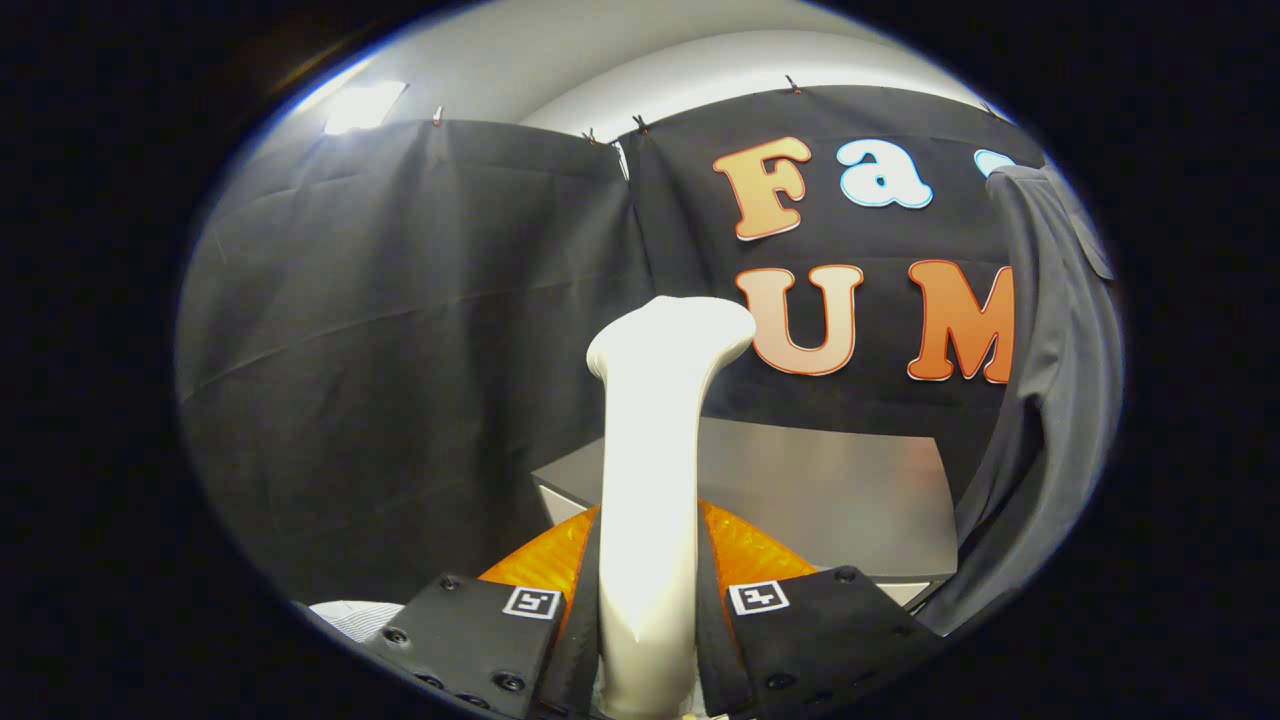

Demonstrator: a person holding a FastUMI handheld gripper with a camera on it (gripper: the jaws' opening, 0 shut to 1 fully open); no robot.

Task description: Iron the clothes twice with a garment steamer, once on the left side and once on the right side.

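Gripper view, looking forward along the two fingers. The gripper sits at the 6 o'clock position, its two fingers closed narrowly on the handle of the garment steamer, one finger pressing on each side. The steamer is a white, smooth-bodied tool that rises upright from between the fingers toward the centre of the scene, where its neck flares into a wider head tilted toward 2 o'clock. Each finger carries a small square marker on its upper face, and screw heads show along the finger housings.

Beyond the fingers, between 12 and 3 o'clock of them, lies a grey table, its flat top catching a dull sheen. At 3 o'clock of the steamer head hangs the garment, a dark grey piece of clothing that drapes in long vertical folds from high up down past the table's edge. The steamer head is well apart from the garment, with the booth wall visible between them. The wall, of black cloth, spans from 9 o'clock round to 2 o'clock and is clipped along its upper edge. A pale ceiling arches at 12 o'clock.
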